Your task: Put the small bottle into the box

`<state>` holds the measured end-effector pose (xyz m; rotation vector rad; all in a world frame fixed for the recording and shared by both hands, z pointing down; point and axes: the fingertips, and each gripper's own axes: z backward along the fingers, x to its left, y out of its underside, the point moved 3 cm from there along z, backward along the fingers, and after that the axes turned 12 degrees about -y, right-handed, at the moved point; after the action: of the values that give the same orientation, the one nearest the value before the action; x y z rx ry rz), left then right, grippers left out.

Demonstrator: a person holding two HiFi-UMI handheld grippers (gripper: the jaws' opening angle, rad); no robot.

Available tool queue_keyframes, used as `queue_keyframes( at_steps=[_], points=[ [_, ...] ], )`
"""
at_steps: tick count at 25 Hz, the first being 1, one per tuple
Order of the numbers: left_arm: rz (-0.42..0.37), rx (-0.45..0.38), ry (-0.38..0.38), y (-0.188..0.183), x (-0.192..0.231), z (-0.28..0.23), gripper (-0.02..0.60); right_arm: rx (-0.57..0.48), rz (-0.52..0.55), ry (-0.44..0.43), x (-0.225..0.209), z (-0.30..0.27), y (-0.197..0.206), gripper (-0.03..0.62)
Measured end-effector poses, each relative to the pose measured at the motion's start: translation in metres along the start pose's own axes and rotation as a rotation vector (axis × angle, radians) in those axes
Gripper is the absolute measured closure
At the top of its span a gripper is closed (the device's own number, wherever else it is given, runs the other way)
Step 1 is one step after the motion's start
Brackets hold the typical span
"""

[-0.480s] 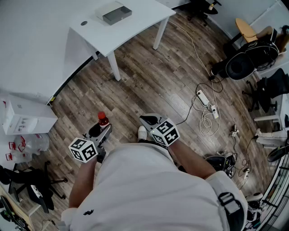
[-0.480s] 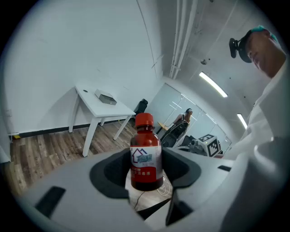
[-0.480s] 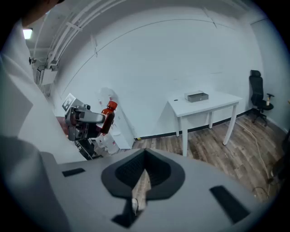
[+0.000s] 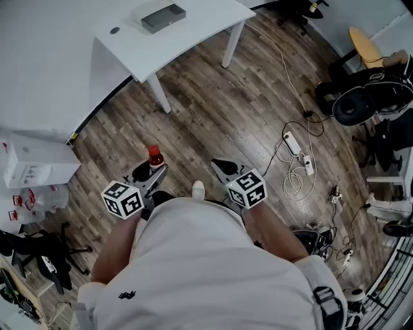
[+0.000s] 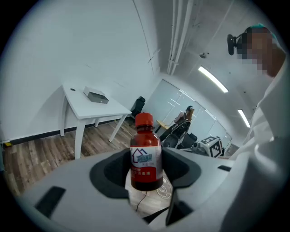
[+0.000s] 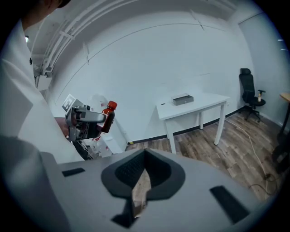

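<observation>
Little has been changed in the last half second: the small bottle (image 5: 146,156) is still pinched by the left gripper (image 4: 148,175) and carried slightly forward, the right gripper (image 4: 224,167) is kept pressed together and empty, and the box (image 4: 163,17) on the table (image 4: 200,29) is still well apart.

Bare wooden floor (image 4: 213,116) lies open between the person and the white table (image 4: 193,38), whose top is bare around the grey box (image 4: 162,17). On the right, a power strip (image 4: 292,142) and loose cables (image 4: 295,177) litter the floor in front of the office chairs (image 4: 361,97). On the left, white cartons (image 4: 32,164) stand against the wall.
</observation>
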<state>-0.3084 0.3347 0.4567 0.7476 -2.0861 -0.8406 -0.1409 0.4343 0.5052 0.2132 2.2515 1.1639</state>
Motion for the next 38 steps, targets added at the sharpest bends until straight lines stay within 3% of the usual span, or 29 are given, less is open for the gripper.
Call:
queue_keyframes(
  at_steps=[5, 7, 14, 20, 26, 30, 38],
  points=[
    [-0.006, 0.019, 0.012, -0.021, -0.017, -0.044, 0.360, -0.055, -0.056, 0.042, -0.030, 0.025, -0.001, 0.583],
    [-0.012, 0.022, 0.008, -0.030, -0.018, -0.058, 0.360, -0.073, -0.091, 0.055, -0.039, 0.029, -0.002, 0.520],
    [0.006, 0.010, 0.024, -0.070, 0.011, -0.117, 0.360, -0.114, -0.152, 0.144, -0.084, 0.027, -0.025, 0.586],
    [0.006, 0.032, 0.029, -0.122, 0.051, -0.196, 0.361, -0.059, -0.149, 0.204, -0.157, 0.005, -0.089, 0.588],
    [0.047, 0.010, -0.004, -0.182, 0.095, -0.249, 0.362, 0.083, -0.069, 0.158, -0.218, -0.048, -0.172, 0.589],
    [0.064, 0.013, -0.039, -0.199, 0.125, -0.261, 0.362, 0.119, -0.029, 0.118, -0.233, -0.086, -0.204, 0.588],
    [0.100, -0.011, -0.105, -0.236, 0.160, -0.280, 0.362, 0.100, 0.027, 0.052, -0.268, -0.140, -0.259, 0.589]
  ],
)
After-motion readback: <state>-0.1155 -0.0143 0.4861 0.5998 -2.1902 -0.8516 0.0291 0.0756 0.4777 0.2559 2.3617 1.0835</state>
